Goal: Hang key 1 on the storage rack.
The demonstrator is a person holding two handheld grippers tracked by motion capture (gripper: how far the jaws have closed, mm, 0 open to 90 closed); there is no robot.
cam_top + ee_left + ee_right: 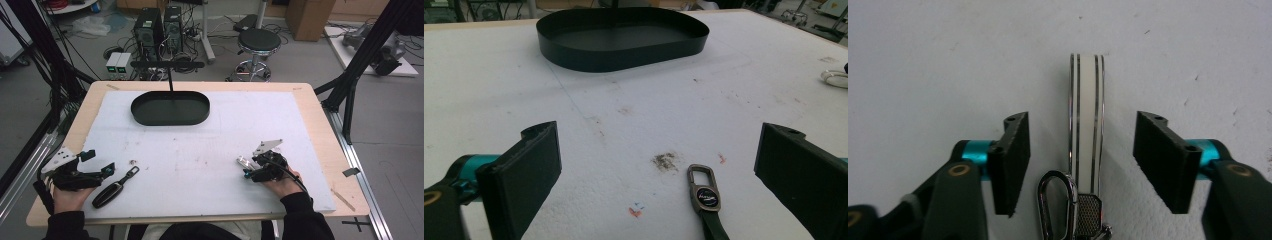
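the right gripper [1080, 155] stands half open astride the white key fob [1086, 125], its 2 pads clear of the strap, well on the near side of the black tray [170, 107]. the left gripper [659, 170] gapes wide and holds nothing, the black key fob [706, 197] between its jaws, also nearer than the tray.

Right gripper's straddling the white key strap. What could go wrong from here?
1. The right gripper has gaps either side of the white key strap; pads closing unevenly may shove it sideways.
2. The metal clip sits low between the jaws and might get pinched instead.
3. The black tray stands far across the table; a weak grip could drop the strap.
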